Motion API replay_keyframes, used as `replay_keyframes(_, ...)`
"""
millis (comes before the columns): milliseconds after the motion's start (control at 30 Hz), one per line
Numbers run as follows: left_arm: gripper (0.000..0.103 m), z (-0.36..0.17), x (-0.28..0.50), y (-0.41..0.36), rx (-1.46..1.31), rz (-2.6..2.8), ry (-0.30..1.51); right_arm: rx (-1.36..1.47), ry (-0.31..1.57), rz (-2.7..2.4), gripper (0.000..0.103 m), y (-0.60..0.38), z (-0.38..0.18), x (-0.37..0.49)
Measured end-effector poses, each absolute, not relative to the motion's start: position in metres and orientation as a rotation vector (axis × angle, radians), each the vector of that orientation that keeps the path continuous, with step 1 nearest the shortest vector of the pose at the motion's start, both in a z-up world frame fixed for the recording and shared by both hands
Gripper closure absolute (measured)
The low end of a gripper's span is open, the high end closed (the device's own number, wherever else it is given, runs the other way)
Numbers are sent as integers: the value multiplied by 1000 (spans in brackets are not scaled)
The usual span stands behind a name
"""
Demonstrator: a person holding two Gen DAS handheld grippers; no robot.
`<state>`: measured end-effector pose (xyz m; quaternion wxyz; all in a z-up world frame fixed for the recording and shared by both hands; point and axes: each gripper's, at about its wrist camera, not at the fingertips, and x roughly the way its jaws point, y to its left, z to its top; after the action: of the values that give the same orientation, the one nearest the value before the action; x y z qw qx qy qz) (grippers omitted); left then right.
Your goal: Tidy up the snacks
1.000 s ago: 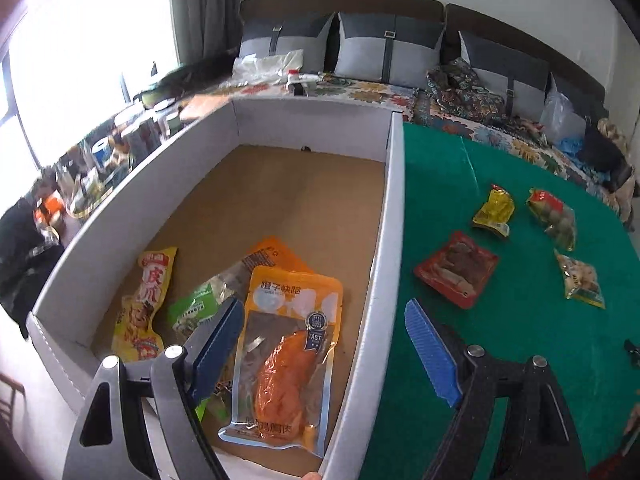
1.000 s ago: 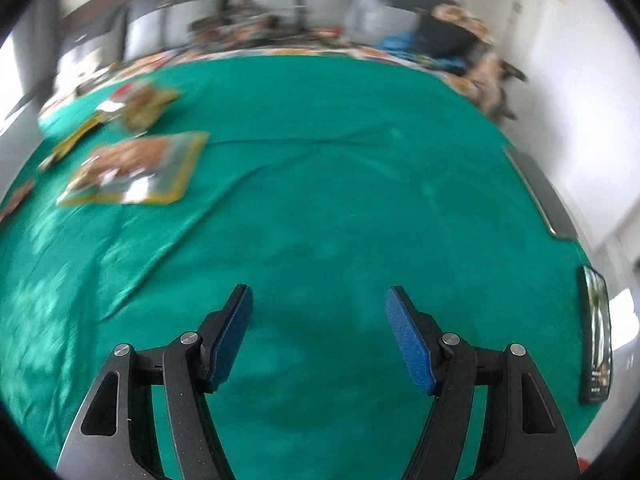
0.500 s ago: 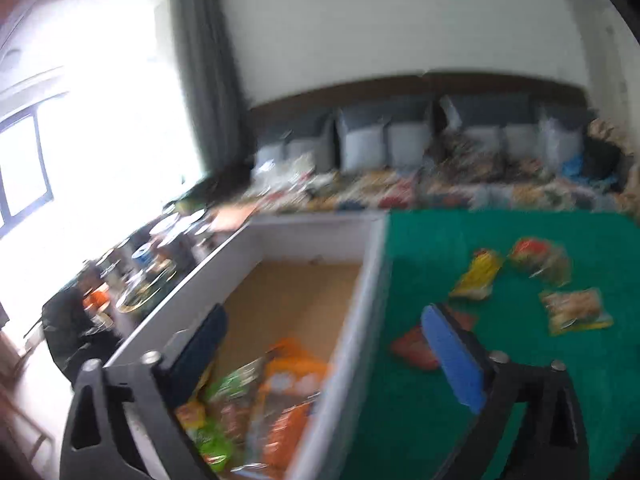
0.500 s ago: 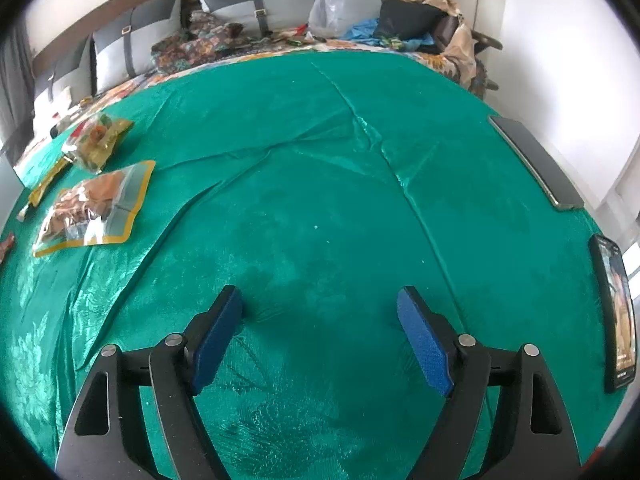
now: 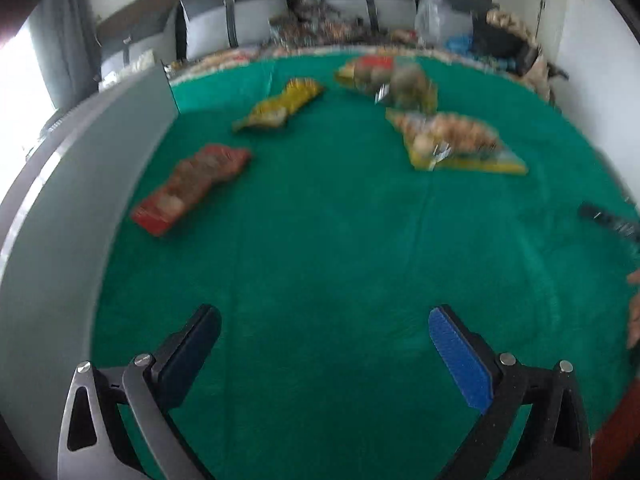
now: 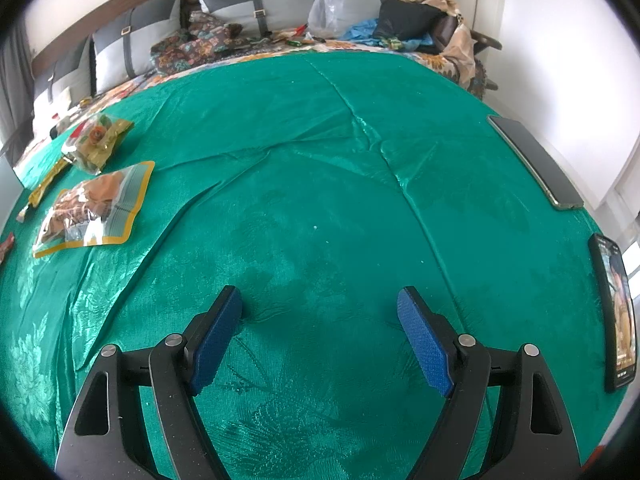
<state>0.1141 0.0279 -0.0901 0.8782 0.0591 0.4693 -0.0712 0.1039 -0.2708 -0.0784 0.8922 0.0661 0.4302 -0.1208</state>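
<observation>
While my left gripper (image 5: 324, 336) gapes wide and empty, the white box (image 5: 80, 200) fills left frame, contents hidden; a red snack packet (image 5: 192, 188) lies beside it. Right view: my right gripper (image 6: 320, 320), open, nothing held; orange-edged packet (image 6: 92, 208) left on the green cloth (image 6: 320, 160).

Green-clothed table (image 6: 320, 152) with snack packets (image 5: 452, 140), white box (image 5: 80, 184), two phones (image 6: 534, 160).

2 phones (image 6: 536, 162) lie near the green cloth's (image 6: 320, 168) right edge; grey cushions (image 6: 256, 4) line the sofa behind.
</observation>
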Motion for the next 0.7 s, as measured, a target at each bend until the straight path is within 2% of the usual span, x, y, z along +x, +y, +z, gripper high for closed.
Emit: replay_keyframes(700,0,-102,117,32,69,-151,921,136,894,-255,20,-271,-78,104)
